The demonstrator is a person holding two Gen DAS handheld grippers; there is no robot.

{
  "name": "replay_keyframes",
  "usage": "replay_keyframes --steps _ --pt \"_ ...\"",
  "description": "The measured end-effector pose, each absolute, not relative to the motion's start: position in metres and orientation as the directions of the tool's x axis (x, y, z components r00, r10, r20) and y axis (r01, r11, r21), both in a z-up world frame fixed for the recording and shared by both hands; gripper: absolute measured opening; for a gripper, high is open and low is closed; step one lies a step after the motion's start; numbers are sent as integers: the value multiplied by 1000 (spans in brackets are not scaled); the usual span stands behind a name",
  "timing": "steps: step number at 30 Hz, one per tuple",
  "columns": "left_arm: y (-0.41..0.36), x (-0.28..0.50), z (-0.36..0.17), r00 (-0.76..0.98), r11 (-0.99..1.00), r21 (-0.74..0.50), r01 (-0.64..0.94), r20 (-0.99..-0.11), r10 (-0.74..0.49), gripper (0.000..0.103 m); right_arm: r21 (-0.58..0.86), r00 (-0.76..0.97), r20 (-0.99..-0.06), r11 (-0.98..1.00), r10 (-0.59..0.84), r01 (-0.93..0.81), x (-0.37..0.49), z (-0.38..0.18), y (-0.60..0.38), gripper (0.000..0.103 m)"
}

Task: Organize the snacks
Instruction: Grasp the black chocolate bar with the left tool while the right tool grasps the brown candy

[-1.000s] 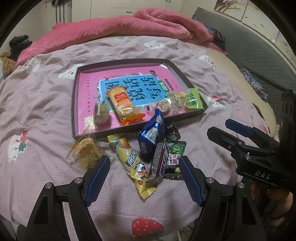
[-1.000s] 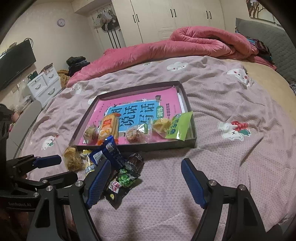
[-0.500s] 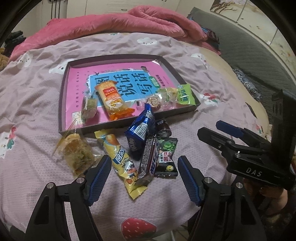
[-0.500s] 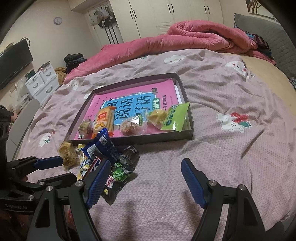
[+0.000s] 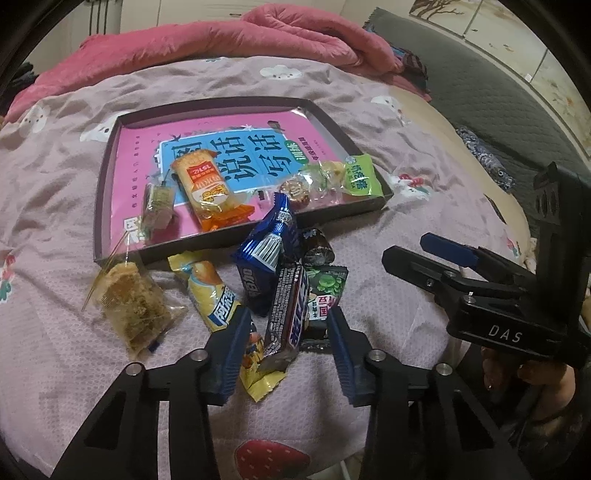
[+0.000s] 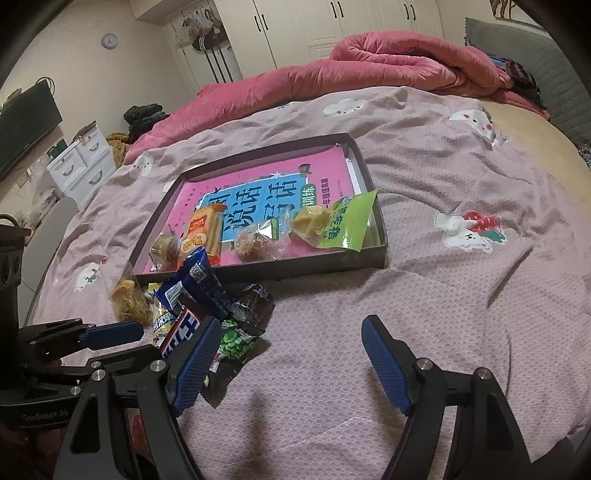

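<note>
A dark shallow tray [image 5: 107, 177] [image 6: 376, 254] lined with a pink book lies on the bed and holds several snacks, among them an orange packet [image 5: 207, 188] and a green packet [image 5: 360, 179]. A pile of snacks lies in front of it: a dark chocolate bar [image 5: 290, 314] [image 6: 181, 332], a yellow packet [image 5: 218, 299], a blue packet [image 5: 269, 254], a green-grape packet [image 5: 325, 291] and a clear-wrapped cake [image 5: 129, 306]. My left gripper [image 5: 286, 349] is half closed around the chocolate bar's near end, pads not touching. My right gripper [image 6: 291, 365] is open and empty over the bedsheet.
A pink quilt [image 6: 369, 62] is bunched at the far side of the bed. A grey headboard [image 5: 498, 88] runs along the right. White drawers [image 6: 81, 166] and wardrobes [image 6: 332, 29] stand beyond the bed. The bed's near edge is just below the grippers.
My left gripper has moved forward onto the snack pile and its jaws have narrowed around the chocolate bar. The right gripper has drifted slightly closer to the pile, still open.
</note>
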State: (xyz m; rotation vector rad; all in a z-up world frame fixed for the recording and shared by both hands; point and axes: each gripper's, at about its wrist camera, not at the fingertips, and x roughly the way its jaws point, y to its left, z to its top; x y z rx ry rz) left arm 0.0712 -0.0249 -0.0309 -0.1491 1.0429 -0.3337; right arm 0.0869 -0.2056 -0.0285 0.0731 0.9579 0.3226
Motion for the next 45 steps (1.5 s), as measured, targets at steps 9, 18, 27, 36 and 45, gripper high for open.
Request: replay_keyframes --steps 9,18,27,36,45 --pt "-28 76 -40 441 934 -294 205 -824 -356 36 223 499 -800 937 334 -269 98 -39 -200 78" --pt "-33 79 -47 426 932 -291 214 -831 -357 36 204 463 -815 922 347 -330 111 -52 -187 78" --pt "-35 85 -57 403 933 -291 213 -843 -355 28 213 419 -828 900 372 -380 125 -66 -178 64" --pt "-37 90 -66 380 931 -301 208 -852 -361 27 211 384 -834 872 397 -442 134 -77 -161 49" --pt "-34 95 -70 371 922 -335 194 -845 -385 27 249 370 -821 856 435 -453 140 -84 -159 37"
